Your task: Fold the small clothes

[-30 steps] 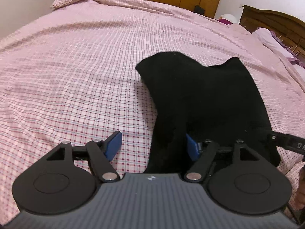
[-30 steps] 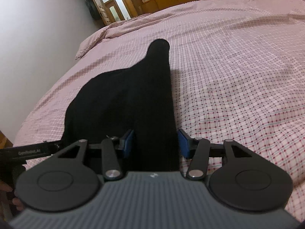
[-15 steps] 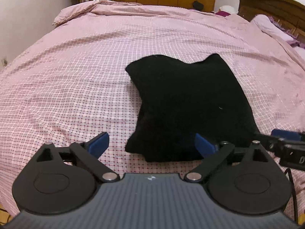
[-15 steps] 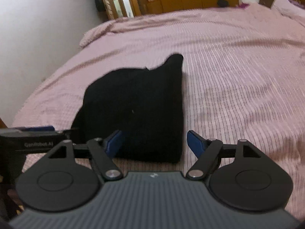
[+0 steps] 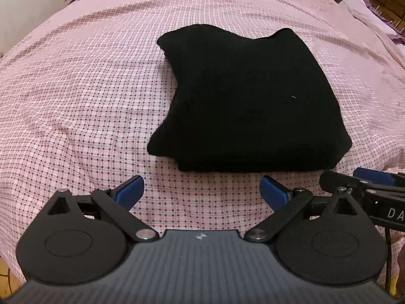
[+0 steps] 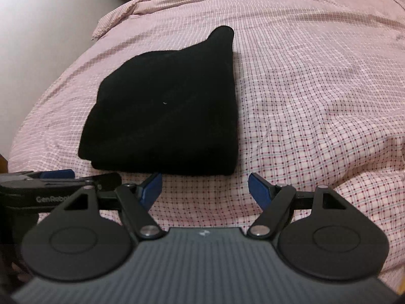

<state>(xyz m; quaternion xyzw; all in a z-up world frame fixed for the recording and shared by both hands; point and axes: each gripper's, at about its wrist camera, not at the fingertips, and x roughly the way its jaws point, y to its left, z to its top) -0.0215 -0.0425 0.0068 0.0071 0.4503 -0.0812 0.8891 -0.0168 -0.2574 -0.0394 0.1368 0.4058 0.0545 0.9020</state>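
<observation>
Black folded garment (image 5: 248,101) lies on the pink checked bedspread (image 5: 76,101), at twelve o'clock from both grippers. Left gripper (image 5: 202,190) and right gripper (image 6: 205,187) both spread apart, empty, just short of its near edge.

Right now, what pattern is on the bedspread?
The bedspread is pink with a fine check of dark red dots and pale lines, clearest in the left wrist view.

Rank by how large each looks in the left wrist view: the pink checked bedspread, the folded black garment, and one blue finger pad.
1. Pink checked bedspread, which fills most of the view.
2. Folded black garment.
3. Blue finger pad, smallest, even though it sits nearest the camera.
</observation>
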